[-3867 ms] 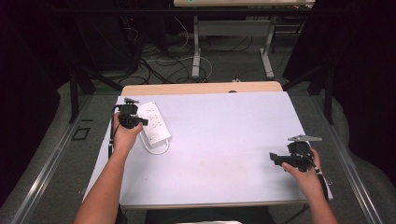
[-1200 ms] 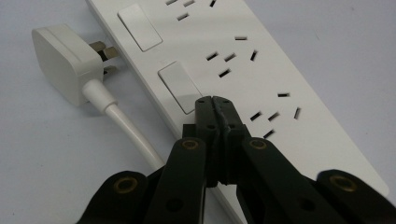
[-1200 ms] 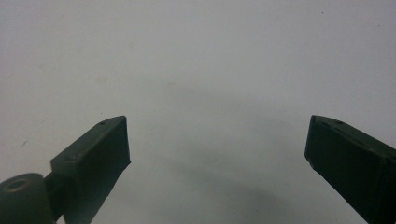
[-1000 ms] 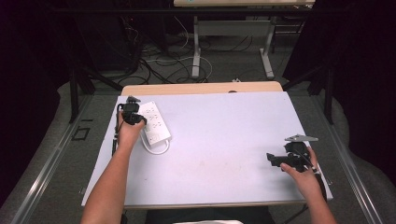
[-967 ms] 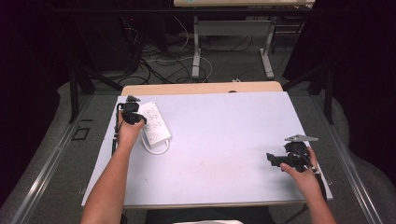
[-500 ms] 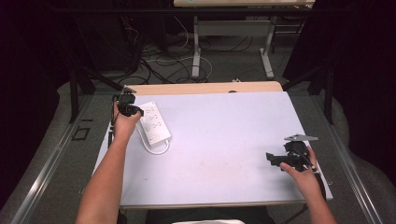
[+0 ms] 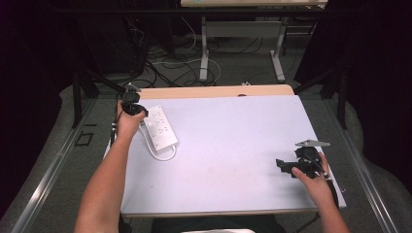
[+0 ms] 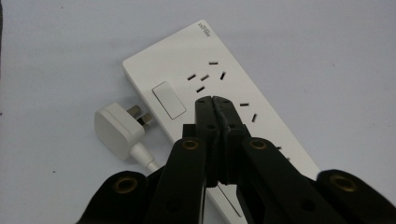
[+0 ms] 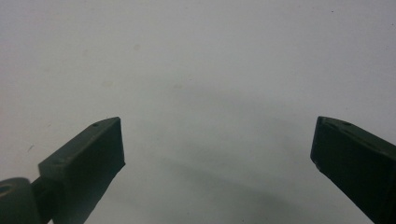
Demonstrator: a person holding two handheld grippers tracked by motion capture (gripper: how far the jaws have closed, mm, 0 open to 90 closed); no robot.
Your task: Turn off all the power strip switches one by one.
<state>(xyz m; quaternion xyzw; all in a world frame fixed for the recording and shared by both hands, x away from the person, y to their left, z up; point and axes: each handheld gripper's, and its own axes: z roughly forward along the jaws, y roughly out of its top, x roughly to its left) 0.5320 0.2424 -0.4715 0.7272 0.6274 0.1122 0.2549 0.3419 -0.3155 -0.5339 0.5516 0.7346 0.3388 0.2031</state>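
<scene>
A white power strip (image 7: 160,127) lies at the table's far left, its cord looping off the near end. In the left gripper view the strip (image 8: 219,84) shows a rocker switch, several sockets and its white plug (image 8: 119,128) lying beside it. My left gripper (image 7: 132,107) hovers at the strip's far end; its jaws are shut with nothing between them, tips (image 8: 215,99) just over the strip's face near the switch. My right gripper (image 7: 286,166) rests low at the near right of the table, open (image 9: 217,140) over bare tabletop.
The pale tabletop (image 7: 233,141) has a wooden strip along its far edge (image 7: 214,91). Cables lie on the floor beyond, by the legs of another table (image 7: 204,53). Dark curtains close off both sides.
My left hand and gripper have moved away from me along the power strip to its far end. The right gripper has barely shifted.
</scene>
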